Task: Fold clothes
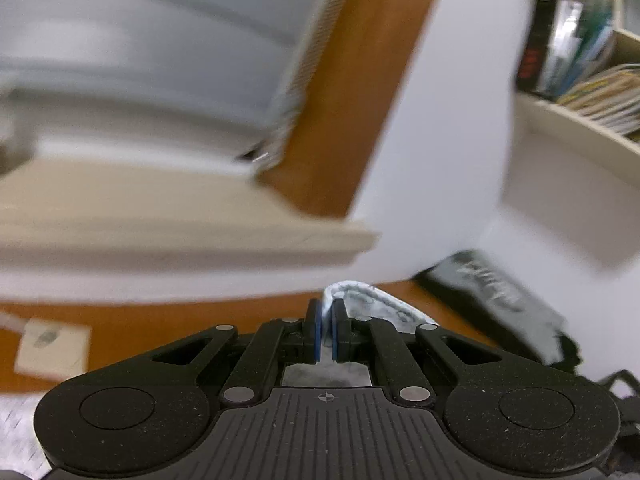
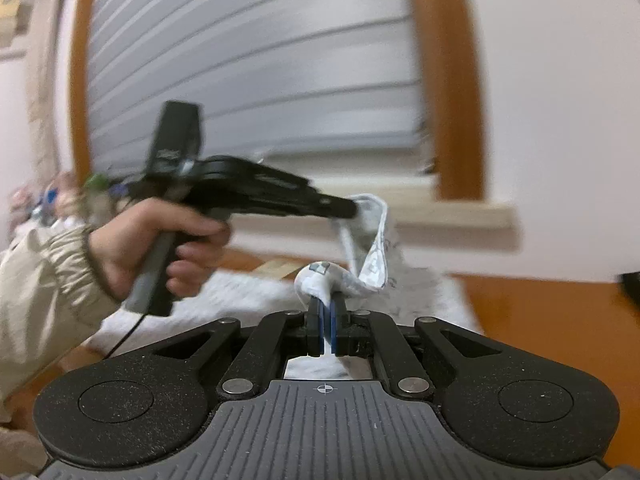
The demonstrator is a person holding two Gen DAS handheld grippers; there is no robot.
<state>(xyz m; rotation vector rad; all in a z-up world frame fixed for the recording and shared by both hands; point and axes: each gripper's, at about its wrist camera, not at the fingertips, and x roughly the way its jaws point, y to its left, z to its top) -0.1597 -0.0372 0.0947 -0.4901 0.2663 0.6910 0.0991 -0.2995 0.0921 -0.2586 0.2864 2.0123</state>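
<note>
A white garment with a grey print (image 2: 376, 264) hangs stretched in the air between both grippers. In the right wrist view my right gripper (image 2: 327, 304) is shut on a bunched edge of it. The left gripper (image 2: 354, 210), held by a hand in a beige sleeve (image 2: 160, 240), pinches the other end higher up. In the left wrist view my left gripper (image 1: 327, 310) is shut on a fold of the same white garment (image 1: 372, 304), which trails off to the right. The rest of the cloth lies on a white fluffy surface (image 2: 248, 300) below.
A window with grey blinds (image 2: 256, 60) in an orange-brown frame and a pale sill (image 2: 460, 212) stands ahead. A dark folded garment (image 1: 496, 300) lies on the orange surface at the right. Shelves with books (image 1: 580, 48) are at the far right. A white tag (image 1: 52, 348) lies at the left.
</note>
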